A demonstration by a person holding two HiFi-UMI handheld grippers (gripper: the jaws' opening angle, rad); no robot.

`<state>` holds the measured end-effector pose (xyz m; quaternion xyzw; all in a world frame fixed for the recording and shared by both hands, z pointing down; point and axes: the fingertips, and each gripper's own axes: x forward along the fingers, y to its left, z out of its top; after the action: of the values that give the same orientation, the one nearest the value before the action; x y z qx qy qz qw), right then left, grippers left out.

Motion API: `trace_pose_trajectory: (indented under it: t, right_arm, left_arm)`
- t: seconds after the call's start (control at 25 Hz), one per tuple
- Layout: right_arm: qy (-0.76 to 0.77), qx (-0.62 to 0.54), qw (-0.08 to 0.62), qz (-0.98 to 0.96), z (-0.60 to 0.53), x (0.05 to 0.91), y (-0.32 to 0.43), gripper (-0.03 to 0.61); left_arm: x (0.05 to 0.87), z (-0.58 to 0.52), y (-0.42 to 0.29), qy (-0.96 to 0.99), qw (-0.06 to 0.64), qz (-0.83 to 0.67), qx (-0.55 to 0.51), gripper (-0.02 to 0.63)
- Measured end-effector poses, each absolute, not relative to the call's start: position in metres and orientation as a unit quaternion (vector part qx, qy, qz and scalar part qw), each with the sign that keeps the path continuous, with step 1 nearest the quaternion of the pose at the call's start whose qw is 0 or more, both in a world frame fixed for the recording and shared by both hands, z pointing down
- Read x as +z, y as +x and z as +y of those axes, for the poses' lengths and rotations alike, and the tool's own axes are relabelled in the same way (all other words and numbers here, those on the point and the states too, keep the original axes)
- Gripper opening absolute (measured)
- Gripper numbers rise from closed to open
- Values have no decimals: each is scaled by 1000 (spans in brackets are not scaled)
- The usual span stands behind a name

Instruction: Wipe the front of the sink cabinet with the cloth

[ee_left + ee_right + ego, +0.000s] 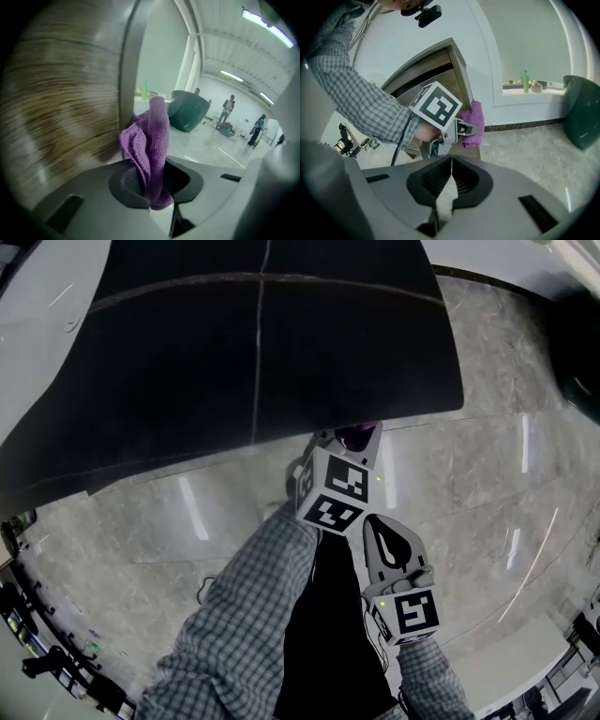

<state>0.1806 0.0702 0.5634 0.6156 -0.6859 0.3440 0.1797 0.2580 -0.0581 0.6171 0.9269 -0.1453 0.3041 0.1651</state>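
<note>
cloth: purple. cabinet front: brown, streaked wood grain. sleeve: grey-white check. floor: pale grey, marbled. tub: dark green.

We find the cabinet hard against the left tool and its cloth, closing that side. To the right the floor lies open as far as 1 green tub. The right tool hangs close behind the left, beside our sleeve, so little room is left there.
</note>
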Motion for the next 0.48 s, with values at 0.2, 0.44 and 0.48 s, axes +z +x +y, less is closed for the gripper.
trace_pose_trajectory:
  t: [0.2,0.44,0.48]
  right_arm:
    - [607,345,184,-692,67,564,178,18]
    - [581,340,193,-714,45,572,152,18]
    - [577,339,194,-718,41,572,145,18]
  left_arm:
    - [626,-86,227,912,193,-199,302,69]
    - [637,-103,182,902,214,-235,292,69]
    - [638,-107,172,899,220,-241,291,69]
